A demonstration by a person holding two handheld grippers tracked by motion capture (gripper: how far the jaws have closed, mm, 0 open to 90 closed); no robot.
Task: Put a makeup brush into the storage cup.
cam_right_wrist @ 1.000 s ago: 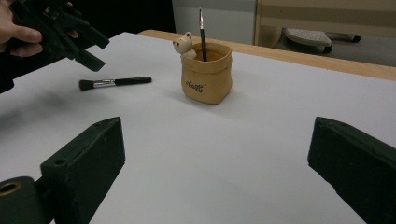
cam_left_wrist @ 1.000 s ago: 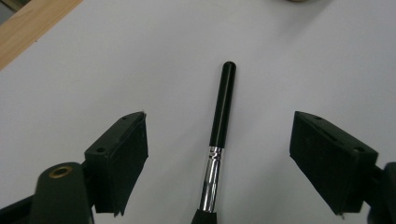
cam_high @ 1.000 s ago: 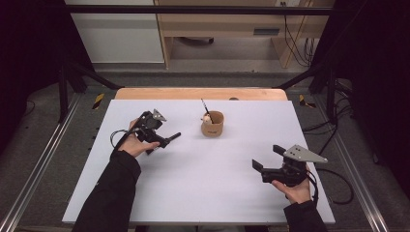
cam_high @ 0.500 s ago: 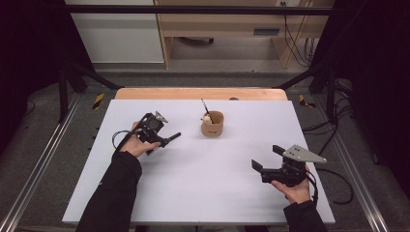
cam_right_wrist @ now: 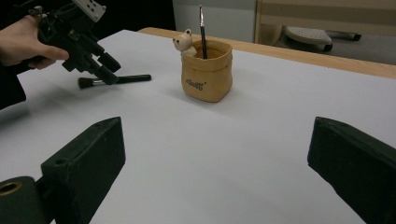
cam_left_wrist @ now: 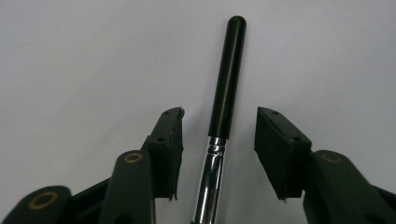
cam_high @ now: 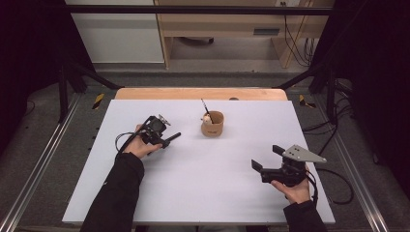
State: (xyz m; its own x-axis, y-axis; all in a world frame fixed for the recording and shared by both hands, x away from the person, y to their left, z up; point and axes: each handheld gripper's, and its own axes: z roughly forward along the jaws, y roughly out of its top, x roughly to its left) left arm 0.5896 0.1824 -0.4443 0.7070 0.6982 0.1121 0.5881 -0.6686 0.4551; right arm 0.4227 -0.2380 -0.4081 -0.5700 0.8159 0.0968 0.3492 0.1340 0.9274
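Note:
A black-handled brush (cam_left_wrist: 229,70) with a silver ferrule lies flat on the white table (cam_high: 203,193). My left gripper (cam_left_wrist: 219,112) points down over it, with one pad on each side of the handle and a gap on both sides. Its jaws have just been closing around the brush, and the pads do not press on it. From above, the left gripper (cam_high: 162,140) sits left of a tan cup (cam_high: 213,124). The brush (cam_right_wrist: 116,79) lies under it. My right gripper (cam_high: 266,157) rests low at the front right, open wide, with nothing between its jaws (cam_right_wrist: 217,135).
The tan cup (cam_right_wrist: 206,70) has a small bear figure on its rim and a thin brush (cam_right_wrist: 202,28) standing in it. A wooden strip (cam_high: 200,93) runs along the table's far edge. Cables trail from both grippers.
The left gripper has sunk a little toward the brush on the table. The right hand and gripper have kept still.

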